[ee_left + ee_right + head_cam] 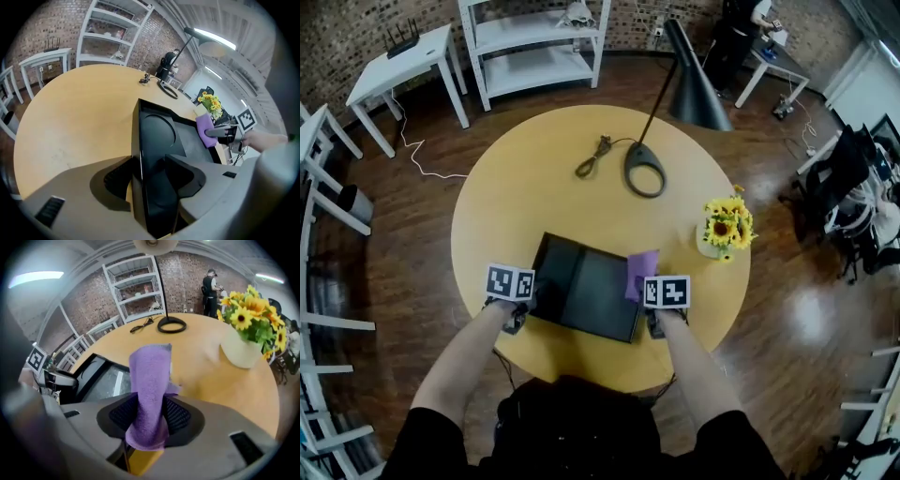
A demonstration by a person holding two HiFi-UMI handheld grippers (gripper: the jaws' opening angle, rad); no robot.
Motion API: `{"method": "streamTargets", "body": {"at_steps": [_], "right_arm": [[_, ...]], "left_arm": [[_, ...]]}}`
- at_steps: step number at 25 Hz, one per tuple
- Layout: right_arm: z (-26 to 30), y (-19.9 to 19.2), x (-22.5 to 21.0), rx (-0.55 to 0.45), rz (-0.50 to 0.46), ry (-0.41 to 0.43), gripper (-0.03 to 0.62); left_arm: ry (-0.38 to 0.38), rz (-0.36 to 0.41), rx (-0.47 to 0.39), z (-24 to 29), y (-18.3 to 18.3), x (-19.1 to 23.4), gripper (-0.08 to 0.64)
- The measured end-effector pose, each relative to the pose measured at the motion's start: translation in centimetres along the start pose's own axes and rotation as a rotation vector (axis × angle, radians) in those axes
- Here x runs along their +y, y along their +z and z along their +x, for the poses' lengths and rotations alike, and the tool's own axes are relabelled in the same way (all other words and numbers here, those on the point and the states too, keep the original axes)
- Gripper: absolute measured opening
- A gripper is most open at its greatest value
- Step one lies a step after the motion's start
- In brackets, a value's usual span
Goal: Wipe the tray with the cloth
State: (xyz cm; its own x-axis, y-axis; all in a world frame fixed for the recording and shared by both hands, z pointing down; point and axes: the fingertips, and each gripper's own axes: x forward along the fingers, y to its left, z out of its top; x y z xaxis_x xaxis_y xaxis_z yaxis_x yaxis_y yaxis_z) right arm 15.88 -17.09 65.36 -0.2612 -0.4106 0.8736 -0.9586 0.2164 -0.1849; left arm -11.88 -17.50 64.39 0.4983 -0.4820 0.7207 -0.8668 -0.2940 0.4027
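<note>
A black rectangular tray (581, 286) lies near the front of the round yellow table (544, 187). My left gripper (528, 305) is at the tray's left edge. In the left gripper view the tray's (157, 136) rim runs between the jaws of that gripper (140, 176), with a sliver of table showing beside one pad, so it is open. My right gripper (645, 302) is at the tray's right edge, shut on a purple cloth (640, 274). The cloth (150, 376) sticks out past the pads of the right gripper (150, 416) towards the tray (101, 378).
A black desk lamp's base (644, 169) and a coiled cord (592, 157) sit at the table's far side. A vase of sunflowers (724, 228) stands at the right. White shelves (534, 42) and a white side table (403, 66) stand beyond, on the wooden floor.
</note>
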Motion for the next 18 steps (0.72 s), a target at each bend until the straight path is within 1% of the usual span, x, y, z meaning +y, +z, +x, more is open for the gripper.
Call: {"method": "streamTargets", "body": {"at_steps": [2, 4, 7, 11, 15, 18], "right_arm": [[0.8, -1.1, -1.9, 0.0, 0.027, -0.055, 0.178], [1.2, -0.4, -2.9, -0.038, 0.053, -0.073, 0.168], [2.3, 1.6, -1.4, -0.051, 0.021, -0.046, 0.16], [3.2, 3.7, -0.2, -0.068, -0.04, -0.016, 0.153], [3.4, 4.0, 0.8, -0.051, -0.072, 0.014, 0.153], [2.6, 2.8, 1.0, -0.039, -0.086, 0.02, 0.153]], "left_arm": [[-0.018, -0.06, -0.012, 1.0, -0.2, -0.9, 0.216], [-0.029, -0.098, -0.034, 1.2, -0.2, -1.1, 0.215], [-0.014, -0.097, -0.059, 0.0, -0.6, 0.0, 0.21], [0.018, -0.148, -0.066, -1.3, -1.9, 0.2, 0.207], [0.087, -0.236, -0.108, -2.4, -2.6, 0.9, 0.208], [0.118, -0.287, -0.127, -2.5, -2.8, 1.1, 0.21]]}}
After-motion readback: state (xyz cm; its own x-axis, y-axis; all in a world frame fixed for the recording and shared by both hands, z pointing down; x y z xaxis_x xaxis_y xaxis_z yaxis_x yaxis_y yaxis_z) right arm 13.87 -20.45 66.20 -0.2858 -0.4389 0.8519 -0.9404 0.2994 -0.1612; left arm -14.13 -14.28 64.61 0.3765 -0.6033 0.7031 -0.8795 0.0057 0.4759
